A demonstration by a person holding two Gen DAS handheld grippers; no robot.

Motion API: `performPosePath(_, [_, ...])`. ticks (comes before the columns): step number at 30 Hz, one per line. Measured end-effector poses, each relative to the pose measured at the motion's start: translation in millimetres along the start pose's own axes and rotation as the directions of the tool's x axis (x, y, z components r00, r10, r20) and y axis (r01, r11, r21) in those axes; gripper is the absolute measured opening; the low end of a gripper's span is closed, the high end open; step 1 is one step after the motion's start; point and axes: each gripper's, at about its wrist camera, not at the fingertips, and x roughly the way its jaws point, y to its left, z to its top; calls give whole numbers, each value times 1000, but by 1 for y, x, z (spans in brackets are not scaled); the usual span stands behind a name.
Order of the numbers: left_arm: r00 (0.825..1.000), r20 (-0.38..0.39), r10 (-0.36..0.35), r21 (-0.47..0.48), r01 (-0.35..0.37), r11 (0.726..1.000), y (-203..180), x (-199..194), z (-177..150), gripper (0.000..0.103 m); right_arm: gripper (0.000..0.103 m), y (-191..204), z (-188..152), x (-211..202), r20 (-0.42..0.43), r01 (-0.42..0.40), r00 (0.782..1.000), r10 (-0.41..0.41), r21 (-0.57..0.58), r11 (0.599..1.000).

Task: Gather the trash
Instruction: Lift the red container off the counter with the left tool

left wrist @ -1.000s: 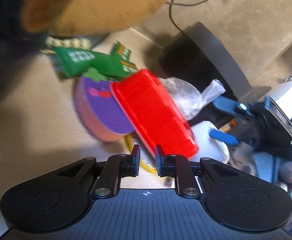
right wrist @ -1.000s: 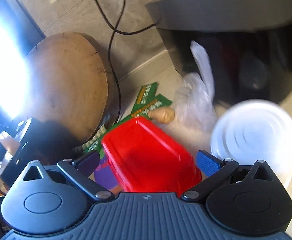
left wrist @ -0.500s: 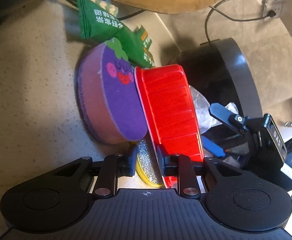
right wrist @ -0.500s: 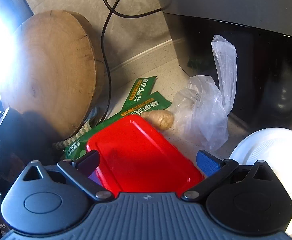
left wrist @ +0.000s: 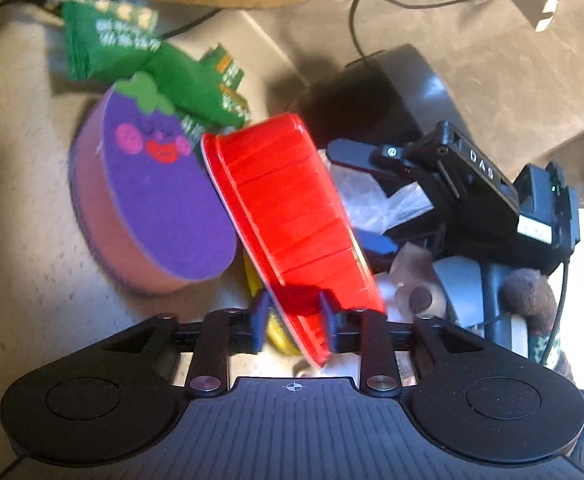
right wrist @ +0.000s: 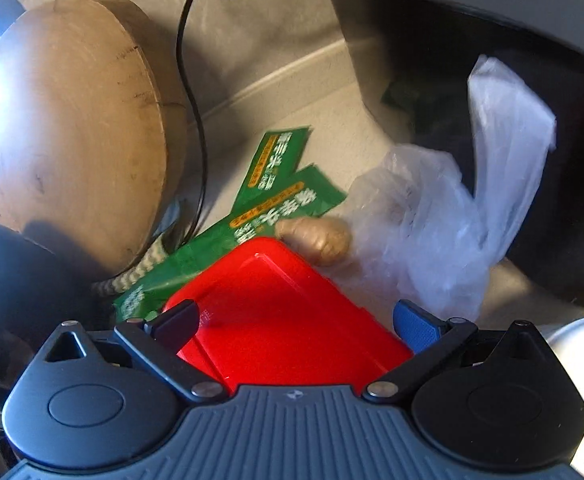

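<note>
Since a second ago my left claw (left wrist: 294, 322) has gone from pinched on the rim of the red rectangular plastic tray (left wrist: 288, 216) to jaws opening, the rim between the pads but no longer clearly squeezed. My right claw (right wrist: 298, 322) has slid in over the tray (right wrist: 280, 320) and is spread wide, straddling it and gripping nothing.

Ahead of the right claw sits the dark bin (right wrist: 532, 80), with the crumpled clear plastic bag (right wrist: 452, 220) at its mouth. Off to the left stands the round wooden chopping block (right wrist: 68, 128). Beyond the tray lie the green printed wrappers (right wrist: 276, 196) and a knob of ginger (right wrist: 324, 240); left of the left claw, the purple aubergine-faced sponge (left wrist: 160, 196).

I would keep the left claw near until the right closes squarely across the tray, or the tray may tip.
</note>
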Motion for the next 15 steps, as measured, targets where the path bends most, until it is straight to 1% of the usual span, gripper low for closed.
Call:
performPosePath(2, [1000,24,-15,20,15,1000,-6,-15,1,36,103,4,-7,-9,5,-20,1000,20,4,1000])
performPosePath(3, [999,41,-20,38,18,999,-9,-24,1,37,103,5,-12,-16,2,-47,999,47,6,999])
performPosePath(5, [996,77,-37,70,32,997,-16,-48,-1,39,103,3,-24,-28,-9,-119,993,119,40,992])
performPosePath(6, [996,85,-40,76,34,996,-18,-59,-3,39,103,0,-33,-34,-9,-167,986,169,80,983])
performPosePath(8, [993,104,-63,77,55,995,-23,-80,-4,39,103,-8,-51,-44,-5,-249,967,254,177,952])
performPosePath(9, [989,118,-84,84,74,994,-26,-92,-6,39,103,-12,-61,-49,4,-293,954,300,223,930])
performPosePath(11, [986,135,-99,114,84,990,-37,-111,-7,39,103,-21,-83,-55,39,-374,923,382,315,872])
performPosePath(12, [986,139,-96,139,76,987,-44,-115,-7,38,103,-26,-93,-60,70,-395,915,397,348,850])
performPosePath(13, [986,143,-85,169,60,984,-53,-120,-8,38,103,-30,-104,-67,114,-398,916,384,366,841])
performPosePath(15, [988,141,-64,236,29,971,-71,-119,-9,38,103,-39,-124,-85,205,-354,933,296,376,856])
